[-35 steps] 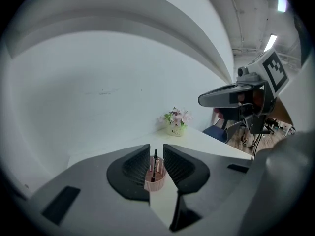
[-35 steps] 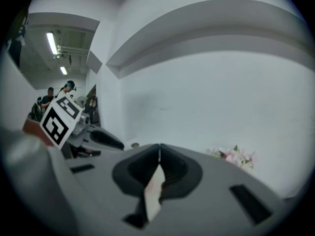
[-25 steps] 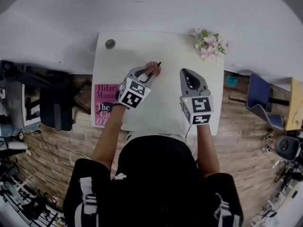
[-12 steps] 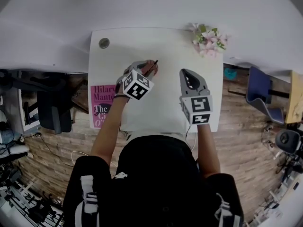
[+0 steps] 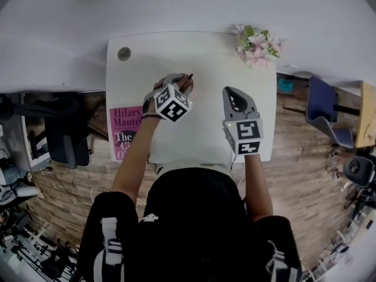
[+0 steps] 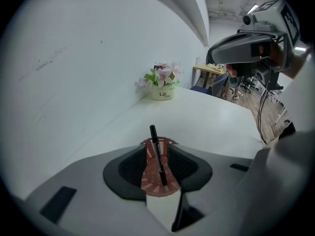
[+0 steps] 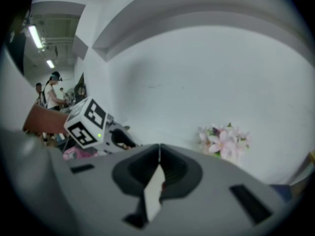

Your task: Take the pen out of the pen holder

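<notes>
You are working at a white counter [image 5: 205, 54] that is standing against a white wall [image 5: 176, 4], with wood flooring [image 5: 305, 140] showing on either side. A pot of pink flowers [image 5: 256, 44] is sitting at its far right corner, and a pink book [image 5: 124, 131] is lying along its left edge. Your left hand-held gripper [image 6: 158, 146] is clamping the reddish pen holder [image 6: 150, 177] near the counter's middle. The black pen [image 6: 156, 151] is standing inside it, between the jaws. Your right hand-held gripper [image 7: 158, 154] is hovering near the left one, jaws pressed together on nothing.
</notes>
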Tool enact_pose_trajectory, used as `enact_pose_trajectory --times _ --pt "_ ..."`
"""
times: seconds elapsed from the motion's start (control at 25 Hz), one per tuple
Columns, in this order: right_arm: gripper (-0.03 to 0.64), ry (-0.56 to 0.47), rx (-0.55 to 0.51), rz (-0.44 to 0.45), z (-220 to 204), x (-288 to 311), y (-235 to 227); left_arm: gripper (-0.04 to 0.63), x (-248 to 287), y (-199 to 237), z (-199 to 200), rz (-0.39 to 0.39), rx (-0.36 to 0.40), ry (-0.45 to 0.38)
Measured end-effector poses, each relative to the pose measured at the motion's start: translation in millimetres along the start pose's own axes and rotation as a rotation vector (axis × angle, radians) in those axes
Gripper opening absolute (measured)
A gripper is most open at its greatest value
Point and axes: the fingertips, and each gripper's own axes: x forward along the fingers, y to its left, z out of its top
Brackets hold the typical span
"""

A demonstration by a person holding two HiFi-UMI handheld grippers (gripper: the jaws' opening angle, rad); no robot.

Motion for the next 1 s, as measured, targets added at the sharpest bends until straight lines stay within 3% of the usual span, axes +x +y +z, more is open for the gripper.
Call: enact_pose_trajectory --times 0.64,1.0 --pt "0.034 0.034 0.009 0.004 -14.3 4.5 -3.5 0.115 20.9 -4.3 -7.0 -0.009 0.016 0.085" --pt "0.034 0.045 0.017 0.001 -20.5 3.5 -5.6 0.077 21.4 3.1 -6.1 0.033 0.016 0.071"
